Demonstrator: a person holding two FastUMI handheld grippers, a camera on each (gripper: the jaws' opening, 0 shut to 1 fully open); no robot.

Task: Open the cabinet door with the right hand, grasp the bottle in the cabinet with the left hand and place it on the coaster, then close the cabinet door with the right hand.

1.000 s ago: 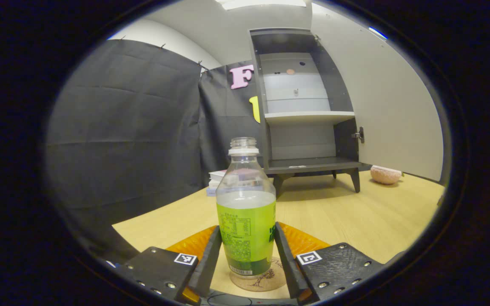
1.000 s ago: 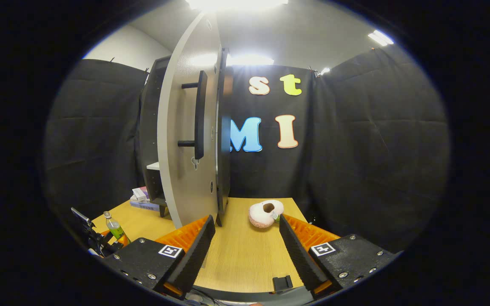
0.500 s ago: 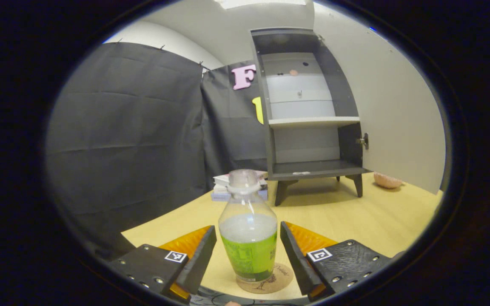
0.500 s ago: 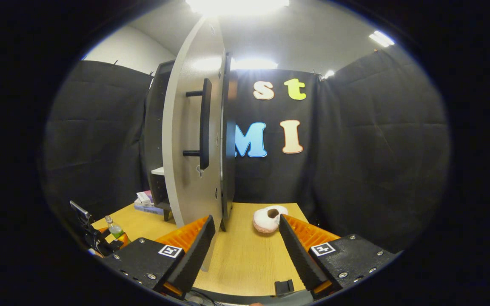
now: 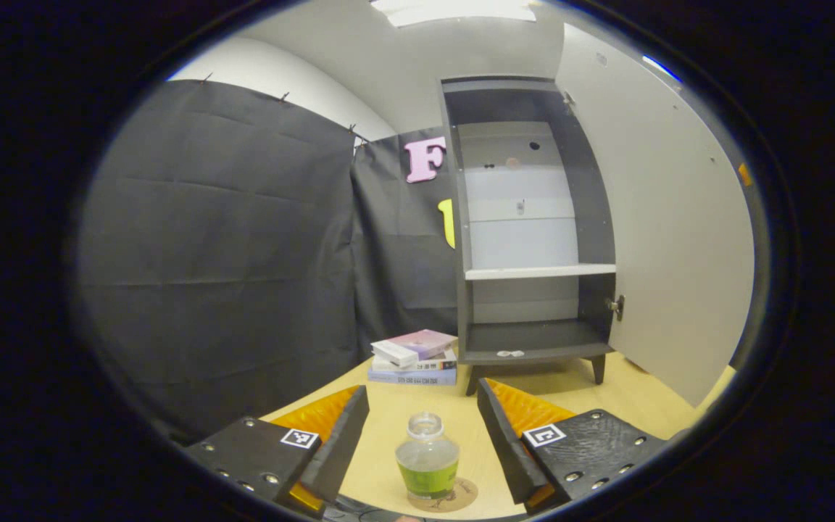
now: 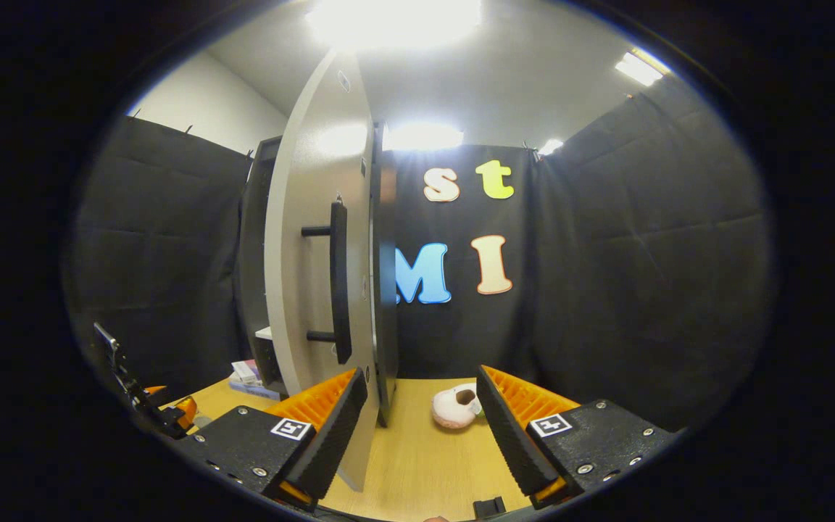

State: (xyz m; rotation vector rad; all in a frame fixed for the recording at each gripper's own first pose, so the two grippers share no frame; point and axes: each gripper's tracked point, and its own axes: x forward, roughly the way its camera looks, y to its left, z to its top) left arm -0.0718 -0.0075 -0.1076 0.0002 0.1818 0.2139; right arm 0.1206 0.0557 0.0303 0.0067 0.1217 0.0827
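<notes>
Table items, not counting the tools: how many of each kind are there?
Bottle: 1
Coaster: 1
Books in the stack: 3, as far as I can tell
Cabinet: 1
Pink donut-shaped toy: 1
Total: 7

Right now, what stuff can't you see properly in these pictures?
- Coaster: left gripper view, mostly covered by the bottle.
- Bottle label: too small to read.
- Cabinet inside: right gripper view, hidden behind the open door.
- Pink object: partly behind a finger.
</notes>
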